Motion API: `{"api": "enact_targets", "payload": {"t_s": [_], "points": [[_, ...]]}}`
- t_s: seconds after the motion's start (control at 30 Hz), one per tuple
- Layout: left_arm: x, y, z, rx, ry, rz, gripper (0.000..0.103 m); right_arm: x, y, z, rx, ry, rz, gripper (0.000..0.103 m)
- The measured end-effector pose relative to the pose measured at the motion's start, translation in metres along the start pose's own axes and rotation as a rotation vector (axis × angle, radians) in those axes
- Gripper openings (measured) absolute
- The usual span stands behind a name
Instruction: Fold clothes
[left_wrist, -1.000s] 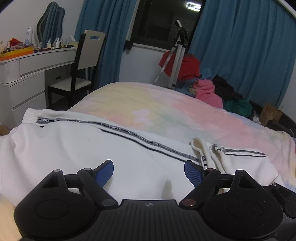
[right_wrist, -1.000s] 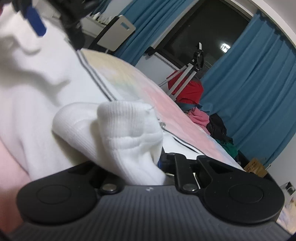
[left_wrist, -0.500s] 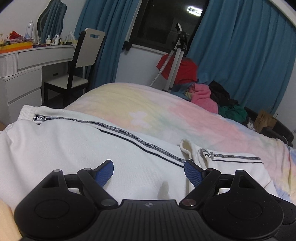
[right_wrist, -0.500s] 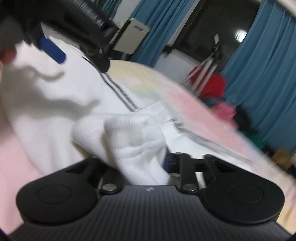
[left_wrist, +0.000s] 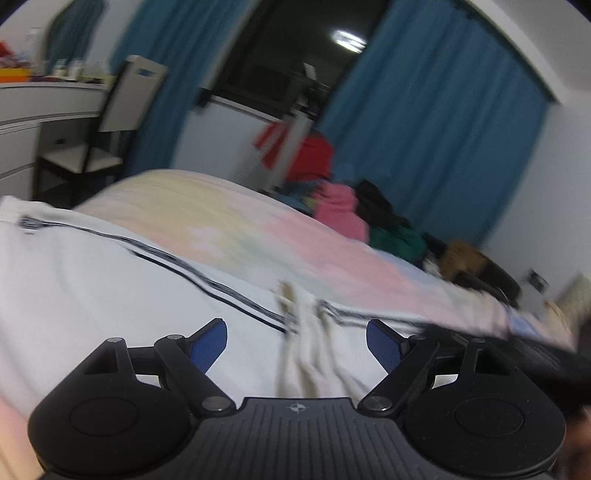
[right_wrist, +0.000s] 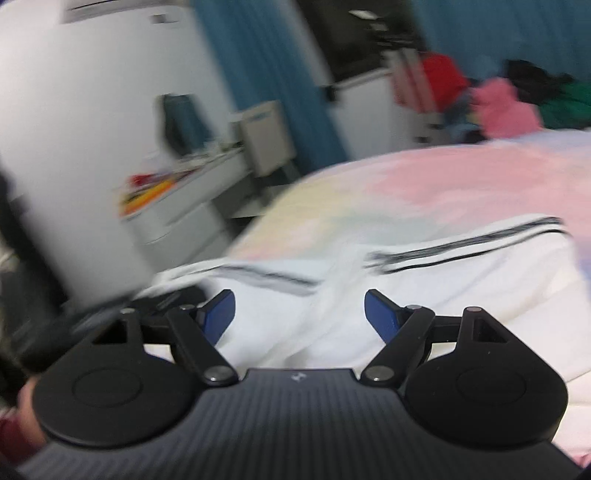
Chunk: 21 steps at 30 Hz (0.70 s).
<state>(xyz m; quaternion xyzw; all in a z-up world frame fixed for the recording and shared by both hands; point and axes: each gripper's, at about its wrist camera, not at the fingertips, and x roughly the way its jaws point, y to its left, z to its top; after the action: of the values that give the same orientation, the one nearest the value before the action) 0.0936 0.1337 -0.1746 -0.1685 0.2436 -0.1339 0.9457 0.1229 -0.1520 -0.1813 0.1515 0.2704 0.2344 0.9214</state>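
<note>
The right gripper (right_wrist: 299, 314) now stands with its blue-padded fingers (right_wrist: 380, 315) spread wide and nothing between them. Half a second ago it was clamped on a bunched, ribbed fold of the white garment; that fold has been let go. The white garment (right_wrist: 461, 295) lies just ahead of and beneath the open fingers, crumpled directly in front of them and flatter off to the right, its black side stripe (right_wrist: 465, 245) running ahead and to the right. The view has also swung, now facing the white dresser (right_wrist: 177, 206) ahead and to the left, and everything beyond the gripper is smeared with motion blur.

The left gripper (left_wrist: 297, 345) is spread wide too, holding nothing, just as it was in both earlier frames. The garment (left_wrist: 92, 288) stretches under and ahead of its fingers to the left, with a gathered, wrinkled ridge (left_wrist: 310, 350) now lying between them, closer in than the folded end sat a moment before. Its stripe (left_wrist: 192, 269) runs diagonally from far left toward the centre. Beyond lies the pastel bedspread (left_wrist: 258, 225), then a heap of clothes (left_wrist: 343, 210) ahead and to the right before the blue curtains (left_wrist: 443, 129). This view has tilted and blurred as well.
</note>
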Motion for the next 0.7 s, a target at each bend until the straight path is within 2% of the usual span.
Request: {"api": "enact_targets", "payload": {"t_s": [0.07, 0.23, 0.3, 0.37, 0.4, 0.47, 0.5, 0.57, 0.7], "points": [[0.007, -0.012, -0.008, 0.043, 0.032, -0.048, 0.077, 0.019, -0.013, 0.008, 0.027, 0.035, -0.063, 0.080], [0.023, -0.035, -0.032, 0.153, 0.102, -0.148, 0.061, 0.067, -0.038, 0.011, 0.061, 0.095, -0.139, 0.078], [0.036, -0.037, -0.041, 0.163, 0.149, -0.155, 0.054, 0.073, -0.047, -0.002, 0.067, 0.098, -0.144, 0.077], [0.048, -0.039, -0.051, 0.173, 0.196, -0.162, 0.037, 0.079, -0.052, -0.012, 0.052, 0.091, -0.149, 0.077], [0.055, -0.036, -0.054, 0.158, 0.214, -0.150, 0.034, 0.082, -0.054, -0.015, 0.038, 0.084, -0.151, 0.077], [0.066, -0.029, -0.060, 0.131, 0.244, -0.125, 0.019, 0.087, -0.055, -0.019, 0.016, 0.072, -0.161, 0.078], [0.066, -0.029, -0.060, 0.129, 0.248, -0.123, 0.015, 0.089, -0.054, -0.021, 0.009, 0.067, -0.167, 0.078], [0.067, -0.029, -0.059, 0.126, 0.256, -0.120, 0.010, 0.094, -0.055, -0.021, 0.005, 0.060, -0.176, 0.077], [0.067, -0.031, -0.058, 0.154, 0.269, -0.108, 0.010, 0.095, -0.049, -0.021, -0.009, 0.057, -0.204, 0.077]]}}
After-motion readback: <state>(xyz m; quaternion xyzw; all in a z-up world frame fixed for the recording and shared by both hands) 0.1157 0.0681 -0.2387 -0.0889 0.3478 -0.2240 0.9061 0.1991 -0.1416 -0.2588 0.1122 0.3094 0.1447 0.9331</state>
